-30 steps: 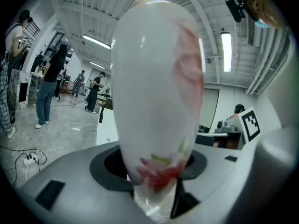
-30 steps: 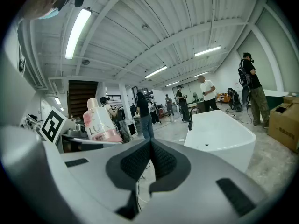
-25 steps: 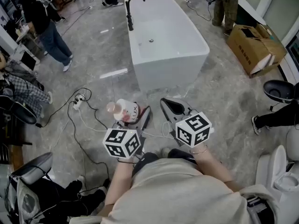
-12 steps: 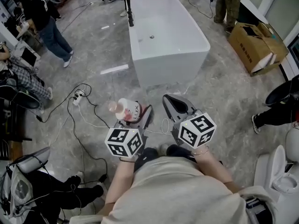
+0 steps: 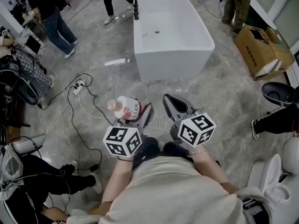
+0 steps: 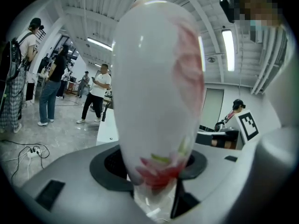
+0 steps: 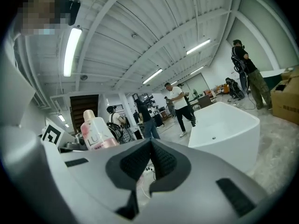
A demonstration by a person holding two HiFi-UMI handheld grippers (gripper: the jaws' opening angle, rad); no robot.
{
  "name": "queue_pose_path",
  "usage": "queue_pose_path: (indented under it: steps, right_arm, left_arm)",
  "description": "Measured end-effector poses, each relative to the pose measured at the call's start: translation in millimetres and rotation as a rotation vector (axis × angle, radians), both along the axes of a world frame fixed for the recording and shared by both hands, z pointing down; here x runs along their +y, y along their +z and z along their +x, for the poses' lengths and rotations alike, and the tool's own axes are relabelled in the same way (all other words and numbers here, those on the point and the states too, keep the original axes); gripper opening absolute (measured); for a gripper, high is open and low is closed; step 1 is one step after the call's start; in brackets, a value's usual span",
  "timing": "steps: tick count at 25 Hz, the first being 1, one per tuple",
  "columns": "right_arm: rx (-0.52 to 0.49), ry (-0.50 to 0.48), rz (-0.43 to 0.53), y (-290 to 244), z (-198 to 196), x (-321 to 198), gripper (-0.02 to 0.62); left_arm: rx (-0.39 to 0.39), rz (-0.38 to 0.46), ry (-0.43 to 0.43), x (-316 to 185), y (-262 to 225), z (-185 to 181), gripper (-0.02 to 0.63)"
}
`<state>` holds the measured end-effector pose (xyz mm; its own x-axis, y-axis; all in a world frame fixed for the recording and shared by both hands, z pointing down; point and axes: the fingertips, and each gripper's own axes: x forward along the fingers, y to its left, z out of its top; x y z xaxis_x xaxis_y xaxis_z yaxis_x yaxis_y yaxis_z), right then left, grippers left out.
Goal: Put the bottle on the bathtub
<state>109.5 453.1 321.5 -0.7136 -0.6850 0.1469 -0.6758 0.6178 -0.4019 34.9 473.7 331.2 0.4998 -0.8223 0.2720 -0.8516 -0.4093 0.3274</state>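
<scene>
Head view first - the left gripper (image 5: 135, 117) has the white plastic bottle with the pink cap and pink-red label (image 5: 125, 110) between its 2 jaws. The bottle is tipped over, with its cap pointing to the left of the picture. The right gripper (image 5: 170, 101) sits just beside it, and its grey jaws come together to 1 narrow point. Both are held out in front of the person above the grey marbled floor (image 5: 224, 97). The white rectangular bathtub (image 5: 173, 66) stands well apart from them, further up the picture, with a black curved faucet (image 5: 137, 6) at its far left corner. The bottle is not on the tub; it hangs in the left jaws over the floor. A brown cardboard box (image 5: 261, 50) lies to the right of the tub, and a white power strip (image 5: 78, 86) with trailing cables lies to the left.

Now the left gripper view - the bottle fills the middle of the picture and stands up out of the jaws. The dark pads press on its lower end from both sides, so the jaws stand fairly wide around it.

Over to the right gripper view: the 2 dark ribbed pads meet, with nothing between them. The bottle shows at the left beyond the jaws, and the tub stands at the right.
</scene>
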Motion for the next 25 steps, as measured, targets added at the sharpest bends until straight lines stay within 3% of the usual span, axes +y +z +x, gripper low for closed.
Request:
queue_pose_path:
  steps: [7,12,25]
  right_arm:
    - [0.037,-0.055,-0.011,9,-20,-6,-0.002]
    - [0.043,-0.047,-0.025,17,-25,-38,-0.002]
    - [0.018,0.009,-0.040,12,-91,-223,-0.002]
  left_arm:
    - [0.012,-0.017,-0.038,-7,8,-13,0.236]
    - [0.036,-0.002,-0.034,-41,10,-23,0.236]
    - [0.013,0.022,0.030,-229,7,-110,0.236]
